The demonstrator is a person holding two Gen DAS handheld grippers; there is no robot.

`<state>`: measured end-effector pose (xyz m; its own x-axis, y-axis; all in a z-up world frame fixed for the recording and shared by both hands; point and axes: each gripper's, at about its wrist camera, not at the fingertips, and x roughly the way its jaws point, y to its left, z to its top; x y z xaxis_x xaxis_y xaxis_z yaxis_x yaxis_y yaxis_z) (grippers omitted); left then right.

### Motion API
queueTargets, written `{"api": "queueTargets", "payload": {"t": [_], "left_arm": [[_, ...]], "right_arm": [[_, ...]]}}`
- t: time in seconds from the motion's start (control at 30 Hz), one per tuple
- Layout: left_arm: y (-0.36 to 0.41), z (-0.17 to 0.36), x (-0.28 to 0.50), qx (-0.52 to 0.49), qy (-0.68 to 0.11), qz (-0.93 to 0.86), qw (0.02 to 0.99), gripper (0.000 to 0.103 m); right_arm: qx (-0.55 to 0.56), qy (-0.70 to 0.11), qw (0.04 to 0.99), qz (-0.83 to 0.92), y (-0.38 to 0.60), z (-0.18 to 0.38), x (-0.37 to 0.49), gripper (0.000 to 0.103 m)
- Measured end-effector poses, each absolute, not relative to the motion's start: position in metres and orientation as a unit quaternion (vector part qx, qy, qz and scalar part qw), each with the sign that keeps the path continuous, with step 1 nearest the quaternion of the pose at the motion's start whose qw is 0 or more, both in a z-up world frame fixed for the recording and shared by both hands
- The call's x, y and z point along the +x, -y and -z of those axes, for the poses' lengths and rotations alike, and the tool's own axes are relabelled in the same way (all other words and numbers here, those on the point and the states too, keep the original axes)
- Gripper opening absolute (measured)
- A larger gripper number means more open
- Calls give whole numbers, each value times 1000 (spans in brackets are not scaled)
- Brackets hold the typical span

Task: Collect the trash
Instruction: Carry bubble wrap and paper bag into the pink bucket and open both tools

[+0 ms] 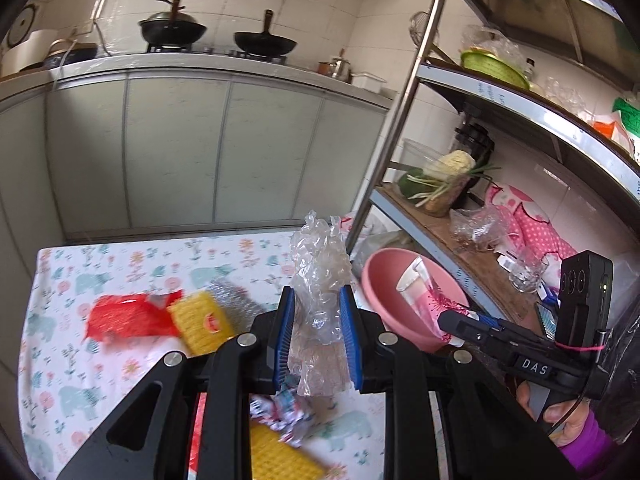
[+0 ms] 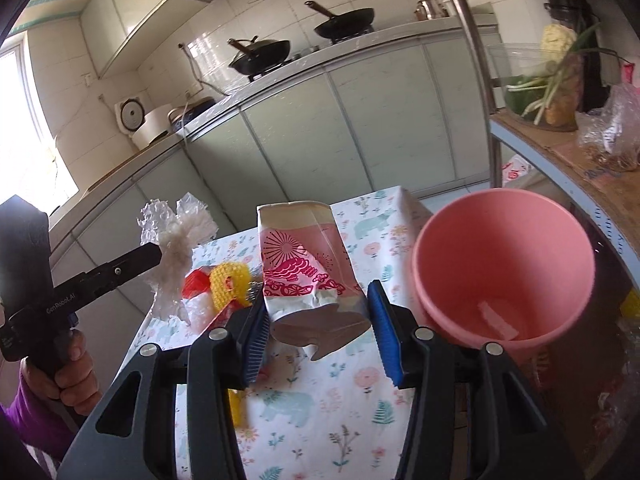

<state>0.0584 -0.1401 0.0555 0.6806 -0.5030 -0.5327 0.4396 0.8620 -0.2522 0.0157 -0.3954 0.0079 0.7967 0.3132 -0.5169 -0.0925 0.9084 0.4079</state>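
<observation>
Tablecloth with bears and flowers covers the table, filling the lower half of both views. At 3 o'clock in the right wrist view sits a pink bucket, tipped toward the camera, with a pale scrap lying inside it. Just left of the bucket, the right gripper pinches a pink-and-white paper pouch between its blue pads — the pouch stands up above the table, beside the bucket's rim. In the left wrist view the left gripper clamps a crumpled clear plastic bag, which sticks up past the fingertips toward 12 o'clock. Loose on the cloth at 9 o'clock lie a red wrapper and, touching it, a yellow mesh scrap. A crumpled printed wrapper lies under the left gripper at 6 o'clock.
</observation>
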Motion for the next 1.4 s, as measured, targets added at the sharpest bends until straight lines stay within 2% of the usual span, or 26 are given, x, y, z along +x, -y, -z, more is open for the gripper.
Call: {"api": "queueTargets", "payload": {"t": [0.47, 0.83, 1.4], "left_arm": [[246, -43, 90, -12, -319, 323, 891, 22], [316, -11, 121, 2, -347, 346, 872, 22], [363, 52, 154, 14, -406, 335, 850, 23]], "right_arm": [[242, -296, 924, -9, 470, 10, 23, 48], [252, -319, 912, 47, 504, 43, 43, 49], [243, -351, 900, 90, 516, 76, 64, 49]]}}
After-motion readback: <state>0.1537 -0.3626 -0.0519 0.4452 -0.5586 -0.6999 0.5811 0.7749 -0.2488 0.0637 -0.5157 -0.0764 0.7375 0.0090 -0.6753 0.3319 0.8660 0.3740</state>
